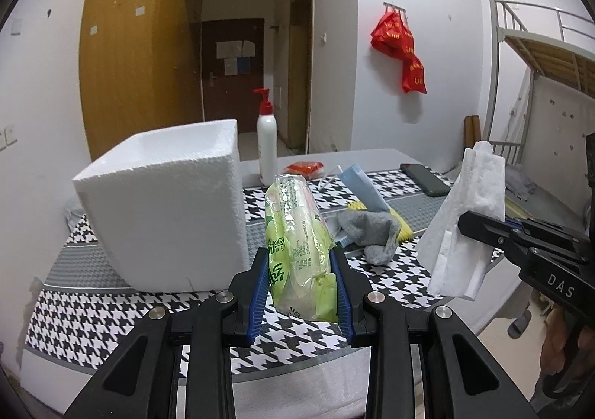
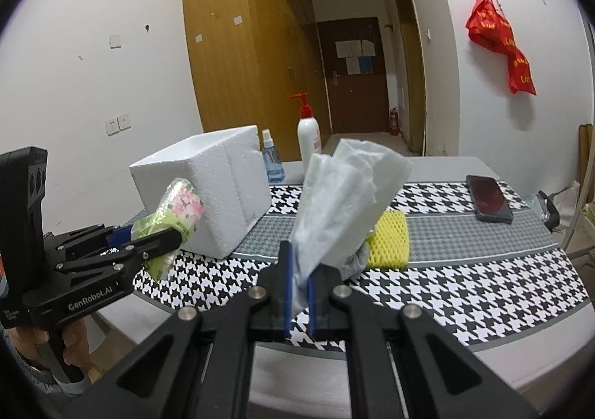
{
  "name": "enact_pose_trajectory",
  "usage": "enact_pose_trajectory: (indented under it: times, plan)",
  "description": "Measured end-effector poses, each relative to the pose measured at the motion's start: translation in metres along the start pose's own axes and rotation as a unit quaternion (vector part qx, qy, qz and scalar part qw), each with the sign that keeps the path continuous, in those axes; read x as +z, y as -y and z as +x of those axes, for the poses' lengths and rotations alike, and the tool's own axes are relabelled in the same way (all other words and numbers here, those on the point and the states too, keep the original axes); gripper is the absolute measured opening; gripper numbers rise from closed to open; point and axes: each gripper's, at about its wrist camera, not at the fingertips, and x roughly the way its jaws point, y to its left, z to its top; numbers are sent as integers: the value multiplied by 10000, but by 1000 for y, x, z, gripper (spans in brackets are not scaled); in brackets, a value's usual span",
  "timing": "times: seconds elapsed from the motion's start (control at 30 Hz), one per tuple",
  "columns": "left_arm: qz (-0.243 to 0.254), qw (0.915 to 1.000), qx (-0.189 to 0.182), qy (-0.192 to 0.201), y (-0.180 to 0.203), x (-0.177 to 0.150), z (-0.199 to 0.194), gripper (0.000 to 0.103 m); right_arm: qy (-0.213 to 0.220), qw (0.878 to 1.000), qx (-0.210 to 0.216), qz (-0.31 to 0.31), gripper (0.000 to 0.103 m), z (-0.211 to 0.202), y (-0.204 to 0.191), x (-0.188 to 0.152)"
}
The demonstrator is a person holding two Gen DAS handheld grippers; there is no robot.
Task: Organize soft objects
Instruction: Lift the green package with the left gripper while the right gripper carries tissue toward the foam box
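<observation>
Holding both tools above the near edge of the table [image 1: 305, 374], pointed forward and tilted slightly down.

Left gripper [image 1: 299, 292]: jaws partly open, blue pads pressing both sides of one green tissue pack [image 1: 297, 240]. Pack stands on end between the fingers, lifted clear of the cloth, just in front of the foam box [image 1: 163, 203]. In the right wrist view the same left gripper [image 2: 163, 237] enters from the left with the tissue pack [image 2: 178, 210] against the foam box [image 2: 208, 184]; a hand [image 2: 70, 348] wraps the grip below.

Right gripper [image 2: 299, 292]: jaws nearly together, pinching the lower end of one bunch of white paper tissue [image 2: 342, 196], which fans upward, off the table. From the left wrist view the right gripper [image 1: 468, 223] comes in from the right, the paper tissue [image 1: 465, 218] held upright in the air.

Count on the houndstooth cloth [image 2: 483, 277]:
- one foam box, open top, left side
- one grey sock [image 1: 375, 229], crumpled, mid-table
- one yellow mesh sponge [image 2: 388, 240], touching the sock
- one light blue tube [image 1: 362, 188] behind the sock
- one red packet [image 1: 303, 168] at the far edge
- one white pump bottle [image 2: 308, 132], red top
- one small blue spray bottle [image 2: 271, 158] just beside the box
- one dark phone [image 2: 489, 197], far right
</observation>
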Motion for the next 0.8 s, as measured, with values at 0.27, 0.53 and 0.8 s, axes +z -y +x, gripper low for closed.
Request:
enact_pose_trajectory:
  times: [0.27, 0.53, 0.8]
  plan:
    - [-127, 9997, 140, 146, -15, 6, -16, 34, 113, 9998, 88, -110, 9, -6, -11, 6]
    - [-159, 9994, 245, 206, -25, 14, -26, 34, 143, 9995, 215, -174, 9, -1, -20, 16]
    - [-166, 9987, 356, 327, -41, 24, -40, 34, 184, 9990, 349, -200, 9, 8, -33, 27]
